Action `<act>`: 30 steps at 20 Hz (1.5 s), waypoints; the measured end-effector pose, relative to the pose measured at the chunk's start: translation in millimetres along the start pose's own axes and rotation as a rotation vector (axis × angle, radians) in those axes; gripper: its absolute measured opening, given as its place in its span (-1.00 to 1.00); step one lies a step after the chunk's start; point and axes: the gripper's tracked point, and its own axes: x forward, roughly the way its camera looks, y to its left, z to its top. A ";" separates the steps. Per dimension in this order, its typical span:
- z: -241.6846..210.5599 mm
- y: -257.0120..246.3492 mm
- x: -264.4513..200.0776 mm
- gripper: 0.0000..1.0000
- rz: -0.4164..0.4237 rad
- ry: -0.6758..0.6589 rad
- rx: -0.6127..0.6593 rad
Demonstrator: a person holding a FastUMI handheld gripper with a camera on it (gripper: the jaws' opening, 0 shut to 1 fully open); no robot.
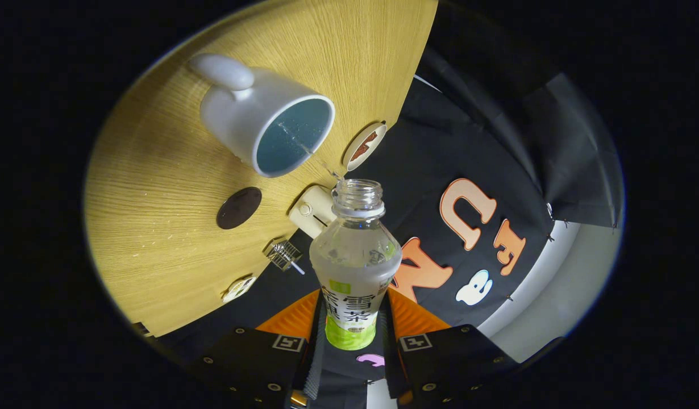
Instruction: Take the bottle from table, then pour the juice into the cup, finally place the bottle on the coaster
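Note:
My gripper (352, 324) is shut on a clear plastic bottle (355, 255) with a green and white label, one finger pressing each side of its lower body. The bottle has no cap and is tilted, its open neck pointing toward a white mug (258, 116) with a blue inside that stands on the wooden table (156, 187). A thin stream of liquid runs from the bottle's mouth into the mug. A dark round coaster (239, 208) lies on the table between the mug and the bottle.
A small white device (312, 211) sits just behind the bottle's neck. A round white disc with a brown mark (365, 146) lies by the table's edge, and a small wire piece (284, 255) and a white tag (238, 288) lie nearer my fingers.

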 end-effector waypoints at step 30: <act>-13.7 88.6 -29.0 -0.02 0.081 0.053 1.228</act>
